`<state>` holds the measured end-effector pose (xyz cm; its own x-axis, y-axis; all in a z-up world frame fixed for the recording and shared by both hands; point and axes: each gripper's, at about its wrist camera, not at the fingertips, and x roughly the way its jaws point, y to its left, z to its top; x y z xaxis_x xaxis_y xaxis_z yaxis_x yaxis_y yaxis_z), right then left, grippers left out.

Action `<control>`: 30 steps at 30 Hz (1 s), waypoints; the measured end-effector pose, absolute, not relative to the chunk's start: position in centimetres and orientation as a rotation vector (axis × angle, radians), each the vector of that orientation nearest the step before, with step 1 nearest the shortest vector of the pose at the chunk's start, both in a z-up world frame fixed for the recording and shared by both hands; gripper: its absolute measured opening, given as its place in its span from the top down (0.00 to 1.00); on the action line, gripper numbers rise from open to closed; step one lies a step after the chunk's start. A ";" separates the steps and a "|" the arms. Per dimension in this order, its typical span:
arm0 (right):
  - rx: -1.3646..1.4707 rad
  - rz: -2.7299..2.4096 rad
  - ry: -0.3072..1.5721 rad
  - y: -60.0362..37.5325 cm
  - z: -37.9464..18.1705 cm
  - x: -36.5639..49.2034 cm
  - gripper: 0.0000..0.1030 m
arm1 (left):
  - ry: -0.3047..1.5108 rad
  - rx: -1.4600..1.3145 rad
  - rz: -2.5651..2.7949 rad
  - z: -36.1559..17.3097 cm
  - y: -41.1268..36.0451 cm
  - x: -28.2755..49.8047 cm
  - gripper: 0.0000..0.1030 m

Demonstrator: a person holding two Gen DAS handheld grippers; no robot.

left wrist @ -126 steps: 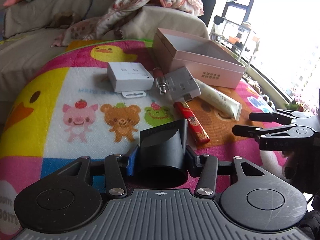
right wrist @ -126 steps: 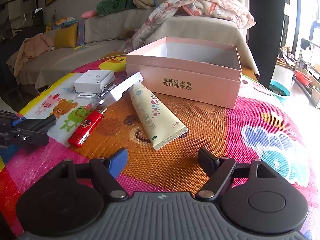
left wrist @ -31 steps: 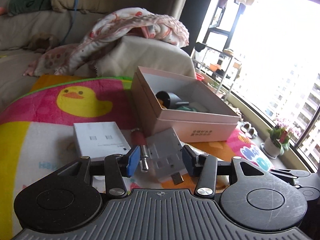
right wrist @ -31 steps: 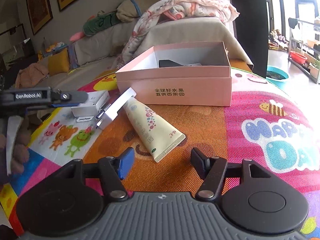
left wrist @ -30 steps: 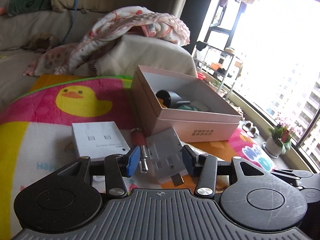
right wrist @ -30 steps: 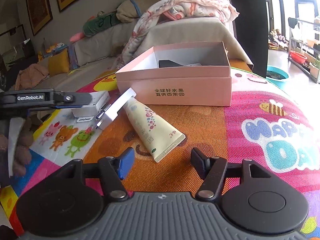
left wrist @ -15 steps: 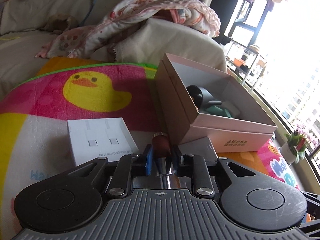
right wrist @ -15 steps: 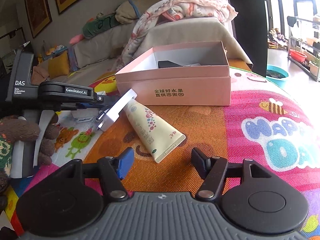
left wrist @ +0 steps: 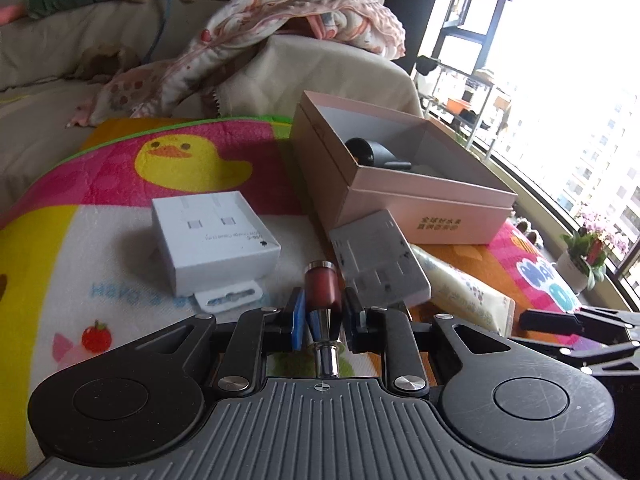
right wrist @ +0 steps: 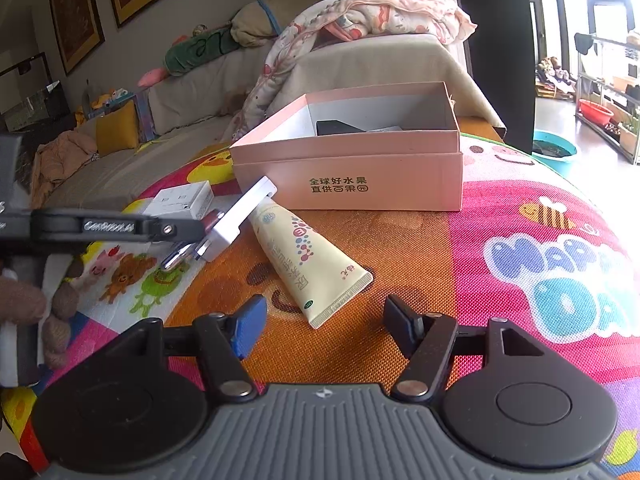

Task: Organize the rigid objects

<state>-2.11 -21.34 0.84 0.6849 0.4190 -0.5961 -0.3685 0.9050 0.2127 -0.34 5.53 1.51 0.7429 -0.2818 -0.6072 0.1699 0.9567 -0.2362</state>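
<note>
The left gripper (left wrist: 322,314) pinches the red lighter (left wrist: 323,290) tightly (right gripper (right wrist: 324,326) empty, jaws opening); lifting could twist it loose.

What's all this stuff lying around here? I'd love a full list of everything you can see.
Pink box: one, open, far side of the mat; dark items inside, only partly seen.
White carton: one, flat on the mat, left of the pink box.
Grey plug adapter: one, propped over the tube's cap end.
Cream tube: one, lying in front of the pink box.
Red cylinder: one, with a metal tip, between the left gripper's pads.
Play mat: one, multicoloured cartoon print, under everything.
Sofa: beige, behind, with a patterned blanket heaped on it.
Potted plant: one, pink flowers, by the window.
Left gripper: shut on the red cylinder.
Right gripper: jaws opening, nothing between them.
</note>
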 end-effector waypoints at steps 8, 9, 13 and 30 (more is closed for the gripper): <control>0.019 0.442 0.691 -20.4 0.8 -2.2 0.30 | 0.697 -0.223 -0.248 1.1 6.7 -4.6 0.76; 0.011 0.444 0.691 -20.3 0.8 -2.2 0.29 | 0.704 -0.213 -0.240 0.9 6.5 -5.0 0.76; 0.020 0.450 0.691 -20.5 0.7 -2.2 0.28 | 0.640 -0.131 -0.215 0.5 5.3 -6.6 0.76; 0.043 0.569 0.738 -20.6 0.7 -1.3 0.05 | 0.637 -0.090 -0.202 0.4 4.9 -6.7 0.76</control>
<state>-1.34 -20.64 0.71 0.5964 0.5045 -0.6243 -0.4752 0.8488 0.2318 -6.68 4.94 0.43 0.7852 -0.2146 -0.5809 0.1597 0.9765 -0.1449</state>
